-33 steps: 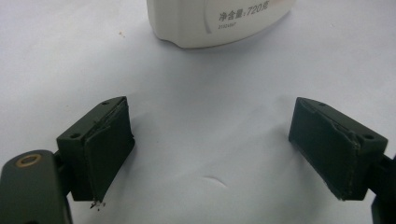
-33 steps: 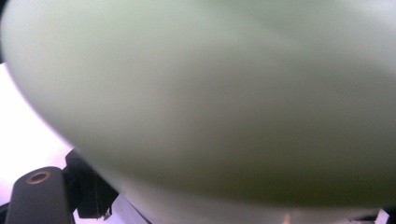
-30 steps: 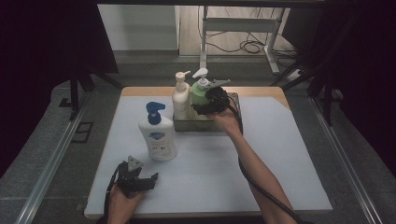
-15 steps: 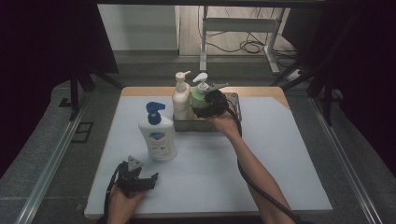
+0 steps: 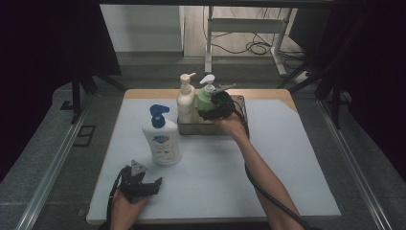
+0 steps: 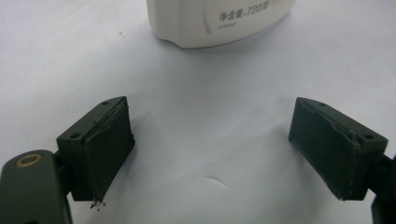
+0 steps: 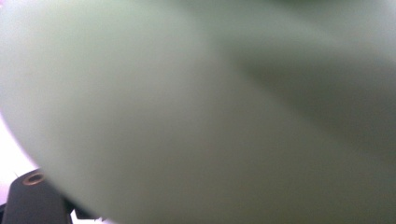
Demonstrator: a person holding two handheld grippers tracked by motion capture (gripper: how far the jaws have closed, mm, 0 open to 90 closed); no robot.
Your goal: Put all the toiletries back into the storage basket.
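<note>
A pale green pump bottle [image 5: 205,97] stands in a dark metal tray [image 5: 207,129] at the back of the table. My right gripper [image 5: 211,107] is around it from the right, and its blurred green side [image 7: 198,112] sits right against the right gripper view, hiding the pads. The grip looks shut on the bottle. A cream pump bottle [image 5: 186,103] stands to its left in the same tray. My left gripper [image 5: 143,184] rests open at the front left, with bare mat between its jaws [image 6: 210,149]. A white bottle with a blue pump [image 5: 162,139] stands just ahead of it [image 6: 219,18].
A pale mat [image 5: 287,158] covers the wooden table, bare on the right half and the front middle. The right gripper's cable [image 5: 268,191] trails along the forearm to the front edge. Dark curtains and metal rails flank the table.
The right hand has edged a little left against the green bottle in the tray. The left gripper and the other bottles have stayed put.
</note>
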